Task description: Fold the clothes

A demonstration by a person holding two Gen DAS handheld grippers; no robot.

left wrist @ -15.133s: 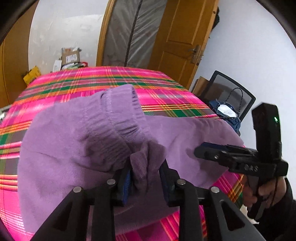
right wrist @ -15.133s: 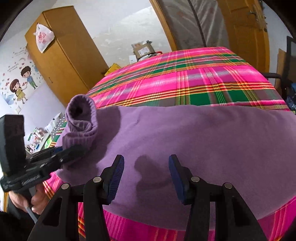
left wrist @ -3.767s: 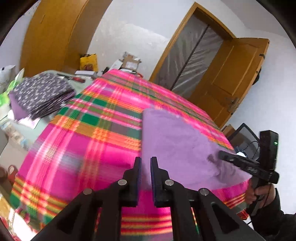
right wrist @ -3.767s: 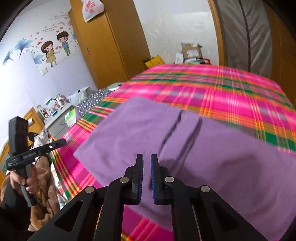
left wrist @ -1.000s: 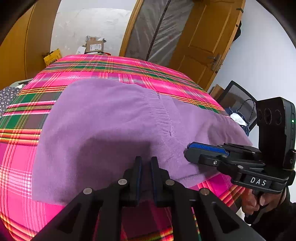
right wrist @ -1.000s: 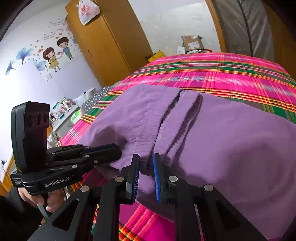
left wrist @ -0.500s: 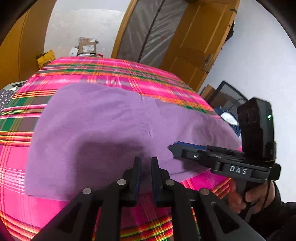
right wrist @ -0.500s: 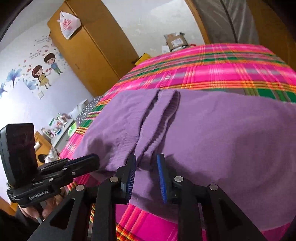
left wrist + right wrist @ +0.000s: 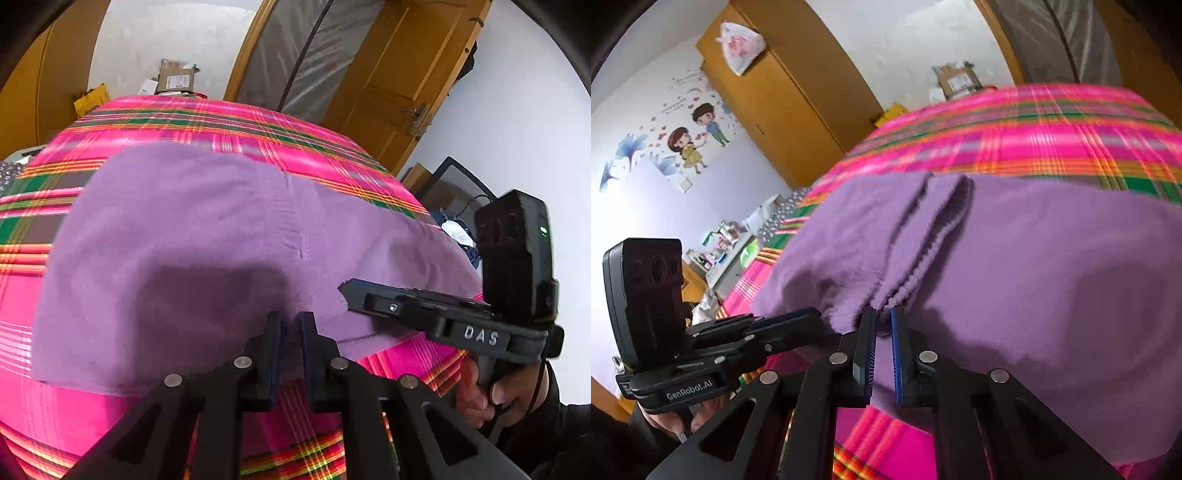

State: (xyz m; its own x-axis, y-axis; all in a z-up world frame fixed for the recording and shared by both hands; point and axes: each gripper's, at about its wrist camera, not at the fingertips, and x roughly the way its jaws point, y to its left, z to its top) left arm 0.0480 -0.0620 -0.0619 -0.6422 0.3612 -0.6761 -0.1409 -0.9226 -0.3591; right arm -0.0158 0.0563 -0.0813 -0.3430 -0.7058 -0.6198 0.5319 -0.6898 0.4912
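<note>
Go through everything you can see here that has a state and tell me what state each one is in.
Purple garment: folded, lying flat on the bed, near edge at both tongs.
Left tongs: nearly shut, near edge of the garment between them.
Right tongs: closing on the garment's ribbed hem.
Plaid bedspread: spread flat under the garment.
Wooden door: swung open.

The black two-finger left gripper [image 9: 290, 325] points forward and down, its jaws drawn nearly together with only a narrow slit between them. Beside it, the matching black right gripper [image 9: 883, 321] also tilts down, its blue-padded jaws closing. A hand [image 9: 487, 391] grips the right gripper's handle, a dark sleeve [image 9: 554, 435] behind it.
</note>
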